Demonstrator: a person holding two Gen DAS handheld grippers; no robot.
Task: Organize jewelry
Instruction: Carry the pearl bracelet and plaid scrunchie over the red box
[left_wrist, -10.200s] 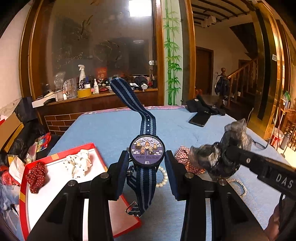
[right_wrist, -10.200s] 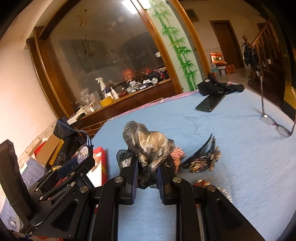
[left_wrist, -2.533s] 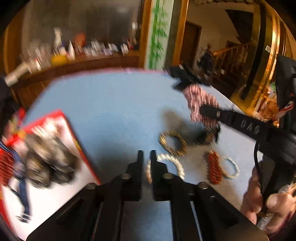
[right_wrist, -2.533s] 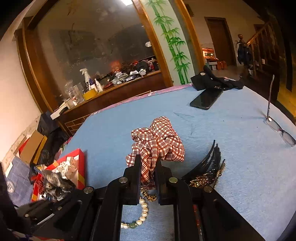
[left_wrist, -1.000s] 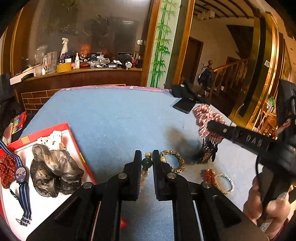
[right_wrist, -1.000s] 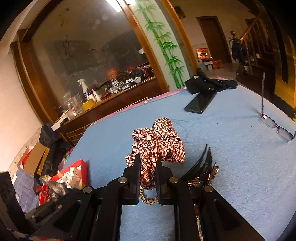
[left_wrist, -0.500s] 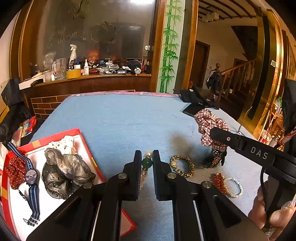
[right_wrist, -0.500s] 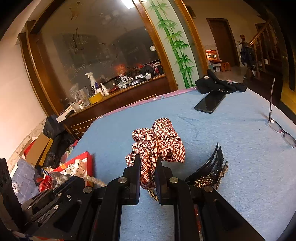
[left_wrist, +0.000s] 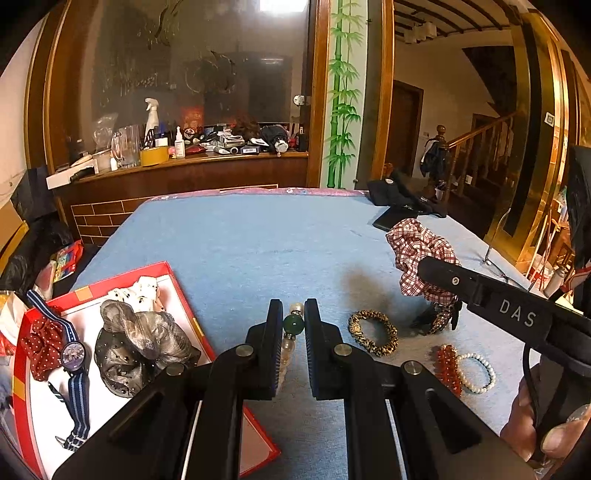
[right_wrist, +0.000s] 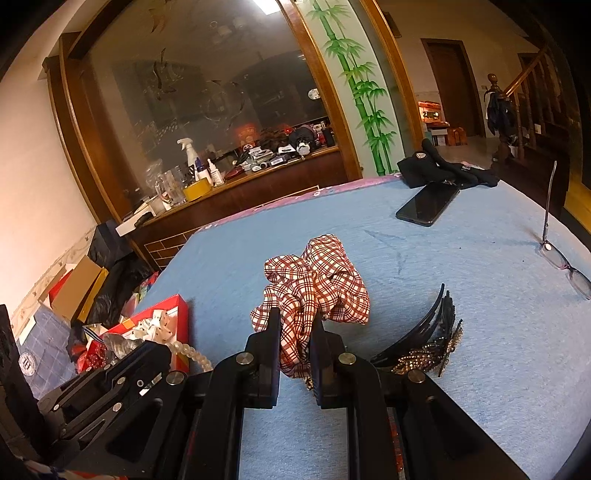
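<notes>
The left gripper (left_wrist: 293, 325) is narrowed onto a pearl bracelet (left_wrist: 291, 332), its green bead pinched between the pads, the pale beads hanging below; the right gripper (right_wrist: 294, 332) is clamped on a red-checked scrunchie (right_wrist: 314, 284), the fabric bunched above and ahead of its fingers (right_wrist: 271, 350).

Left of the left gripper and just beside it lies an open red box (left_wrist: 181, 291) on the blue tablecloth (left_wrist: 240, 240); inside it rest a grey scrunchie (left_wrist: 140, 347), a blue-strapped watch (left_wrist: 74, 358), a red dotted scrunchie (left_wrist: 40, 343) and, farther away, a white dotted scrunchie (left_wrist: 140, 291); right of the left gripper, on the cloth, sits a leopard-print bracelet (left_wrist: 373, 332); farther right, a red bead bracelet (left_wrist: 447, 363) touches a white pearl bracelet (left_wrist: 476, 373); a hand (left_wrist: 535, 424) shows at the right edge.

Right of the right gripper, close by, lies a black jewelled headband (right_wrist: 424, 350); ahead and well apart, a black phone (right_wrist: 428, 203) sits beside dark cloth (right_wrist: 443, 170); far right lie glasses (right_wrist: 569, 266).
</notes>
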